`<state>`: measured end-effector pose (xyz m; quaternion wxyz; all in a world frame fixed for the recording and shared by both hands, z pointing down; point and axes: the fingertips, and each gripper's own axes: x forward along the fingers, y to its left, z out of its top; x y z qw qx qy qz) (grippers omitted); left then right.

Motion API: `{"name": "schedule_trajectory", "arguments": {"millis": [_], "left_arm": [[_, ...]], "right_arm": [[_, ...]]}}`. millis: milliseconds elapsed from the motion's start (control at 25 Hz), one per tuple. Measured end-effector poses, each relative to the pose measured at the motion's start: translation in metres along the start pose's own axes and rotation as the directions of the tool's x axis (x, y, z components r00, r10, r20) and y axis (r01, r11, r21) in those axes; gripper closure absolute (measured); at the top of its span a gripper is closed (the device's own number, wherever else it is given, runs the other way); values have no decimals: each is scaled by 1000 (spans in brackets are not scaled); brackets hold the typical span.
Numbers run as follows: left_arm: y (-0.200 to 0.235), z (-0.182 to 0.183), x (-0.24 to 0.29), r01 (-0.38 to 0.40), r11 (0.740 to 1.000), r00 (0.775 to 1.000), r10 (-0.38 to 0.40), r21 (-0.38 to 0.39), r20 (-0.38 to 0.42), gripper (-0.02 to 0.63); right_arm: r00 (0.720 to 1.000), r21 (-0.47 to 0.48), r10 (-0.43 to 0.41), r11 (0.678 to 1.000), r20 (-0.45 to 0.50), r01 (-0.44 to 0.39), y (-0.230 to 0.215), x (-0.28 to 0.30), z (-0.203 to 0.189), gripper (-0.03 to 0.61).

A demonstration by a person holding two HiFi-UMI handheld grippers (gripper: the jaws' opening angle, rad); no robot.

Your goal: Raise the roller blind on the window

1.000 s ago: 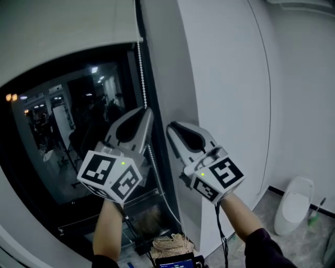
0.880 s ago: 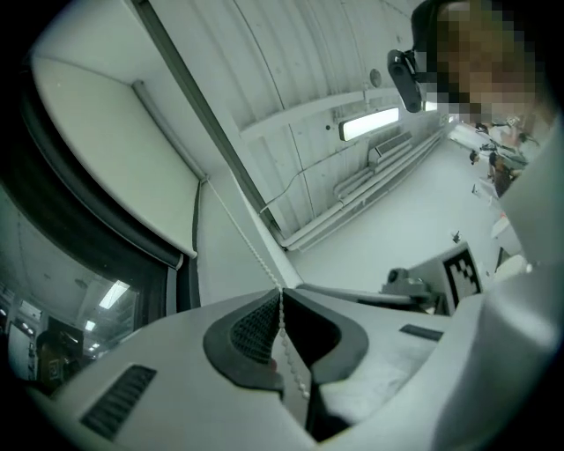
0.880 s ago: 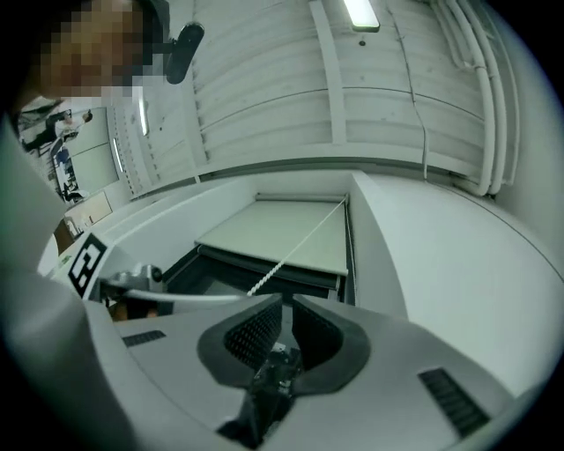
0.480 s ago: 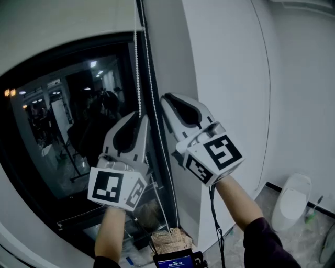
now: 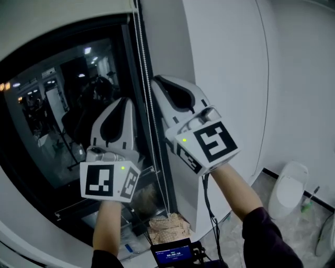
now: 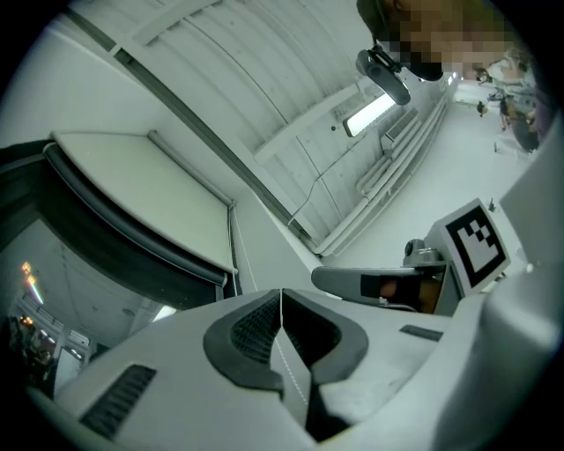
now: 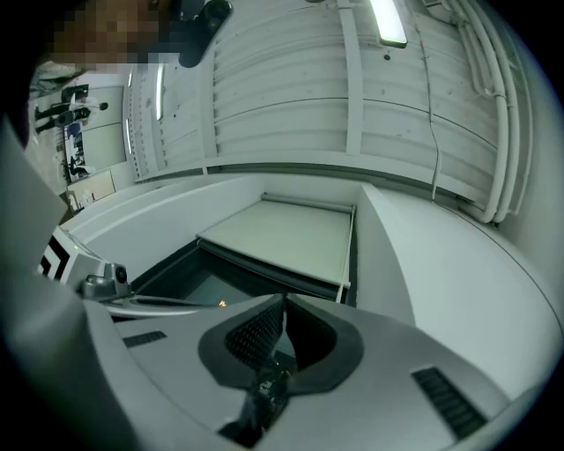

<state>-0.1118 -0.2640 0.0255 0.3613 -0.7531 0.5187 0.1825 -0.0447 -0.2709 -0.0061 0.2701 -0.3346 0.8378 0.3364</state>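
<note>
Head view: left claw [image 5: 124, 100], clamped on the cord [image 5: 140, 57], has pulled lower; right claw [image 5: 157, 81], also clamped on it, has climbed. The blind [image 5: 63, 8] sits higher, so raising is working.

The left tongs [image 5: 122, 99] sit lower beside the cord [image 5: 141, 47] than a second ago and are rolled slightly, so they point more straight up in the head view. The right tongs [image 5: 156, 79] stand higher now. Their tips are above the left pair's, where earlier they were below them. The blind [image 5: 63, 10] ends a little higher, and more of the dark window [image 5: 52, 104] shows under its bottom edge.
</note>
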Motion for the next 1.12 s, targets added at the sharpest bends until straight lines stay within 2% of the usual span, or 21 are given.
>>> {"name": "schedule_trajectory", "arguments": {"millis": [600,800,1120], "left_arm": [[-4,6,8,-1,999,1000,0,32,13,604],[-6,3,11,10,1000,1000,-10,5,18,604],[17,-14,0,11,1000,1000,-11,7,8,604]], "right_arm": [[1000,-26,-3,1000,-13,2,8,-3,-5,571],[1000,-24,-3,1000,-27,2,6,-6,-13,571],[999,-31,-11,999,-35,10,25,6,-28,571]]}}
